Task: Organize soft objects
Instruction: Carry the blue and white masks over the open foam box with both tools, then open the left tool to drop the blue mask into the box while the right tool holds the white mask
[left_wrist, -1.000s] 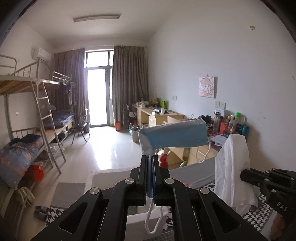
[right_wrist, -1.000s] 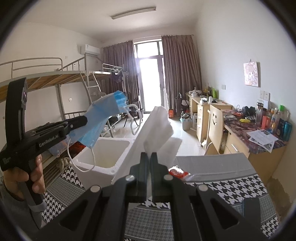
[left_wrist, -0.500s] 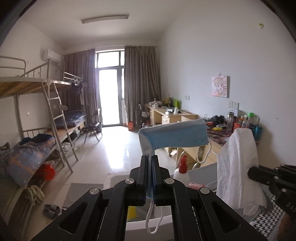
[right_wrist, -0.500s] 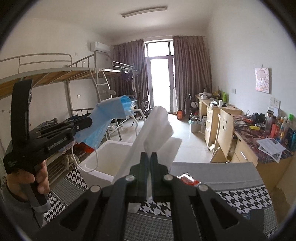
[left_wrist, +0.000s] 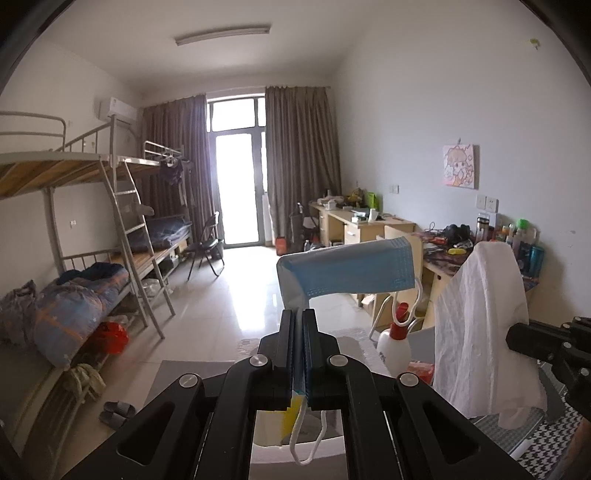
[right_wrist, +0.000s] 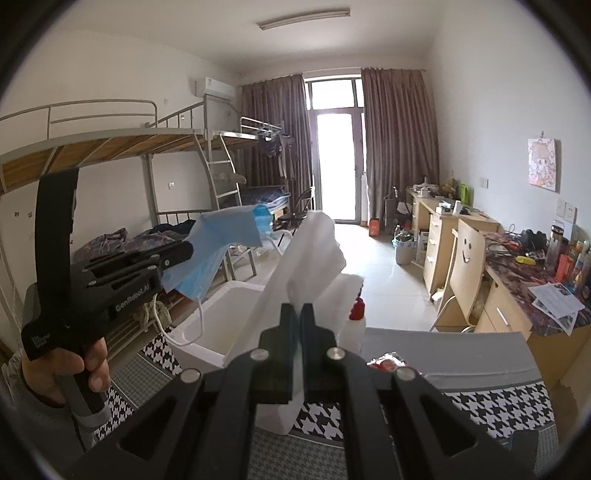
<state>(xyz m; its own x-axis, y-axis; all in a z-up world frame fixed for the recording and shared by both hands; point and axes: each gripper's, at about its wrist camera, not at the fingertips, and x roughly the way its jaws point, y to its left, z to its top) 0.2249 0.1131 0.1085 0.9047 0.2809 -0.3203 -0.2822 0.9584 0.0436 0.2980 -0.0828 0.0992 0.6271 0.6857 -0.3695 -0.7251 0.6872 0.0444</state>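
Blue mask (left_wrist: 347, 269) clamped btwn L jaws; tissue (right_wrist: 310, 258) btwn R (both upright).

The table (right_wrist: 480, 406) wears a black-and-white houndstooth cloth with a grey band along its far edge. A white foam box (right_wrist: 221, 314) stands on it as the landmark. Just beside the box, on its right, stands a white spray bottle (right_wrist: 356, 325) with a red top; further right lies a red packet (right_wrist: 388, 363).
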